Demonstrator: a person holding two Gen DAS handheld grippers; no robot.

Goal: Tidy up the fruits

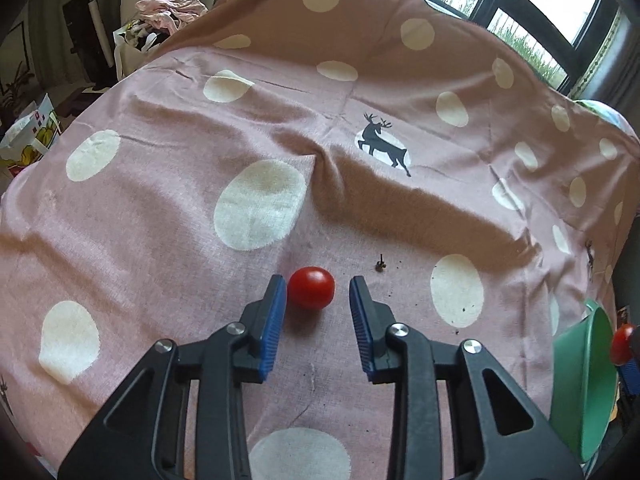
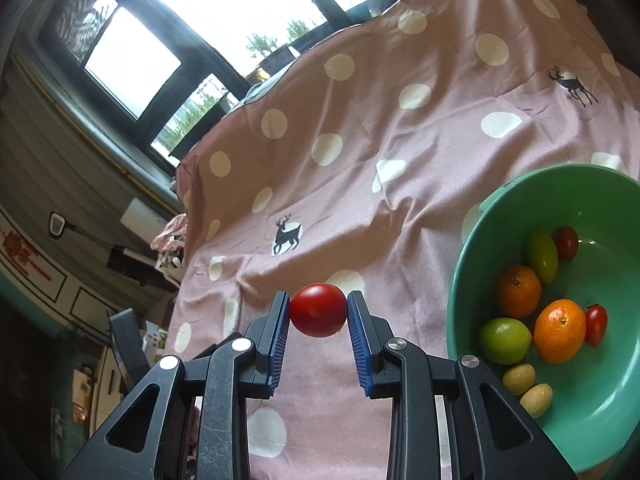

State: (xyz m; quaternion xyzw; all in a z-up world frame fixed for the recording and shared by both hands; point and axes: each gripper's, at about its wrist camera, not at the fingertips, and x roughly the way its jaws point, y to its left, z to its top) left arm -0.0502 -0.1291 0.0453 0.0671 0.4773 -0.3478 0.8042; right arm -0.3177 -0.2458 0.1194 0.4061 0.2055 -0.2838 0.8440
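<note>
In the left wrist view a red cherry tomato (image 1: 311, 287) lies on the pink polka-dot cloth (image 1: 168, 208). My left gripper (image 1: 318, 290) is open with the tomato between its blue fingertips, nearer the left pad. In the right wrist view my right gripper (image 2: 318, 310) is shut on a second red tomato (image 2: 318, 310), held above the cloth. To its right is a green bowl (image 2: 472, 264) holding two oranges (image 2: 559, 330), green fruits (image 2: 505, 340), small red tomatoes (image 2: 596, 324) and two small yellowish fruits (image 2: 518, 378). The bowl (image 1: 580, 384) and the held tomato (image 1: 622, 343) also show at the right edge of the left wrist view.
A small dark stem and crumbs (image 1: 381, 266) lie on the cloth right of the left gripper. The cloth has folds and a raised ridge (image 1: 320, 160). Windows (image 2: 132, 60) are behind the table, with clutter and bags (image 1: 28, 136) beyond its left edge.
</note>
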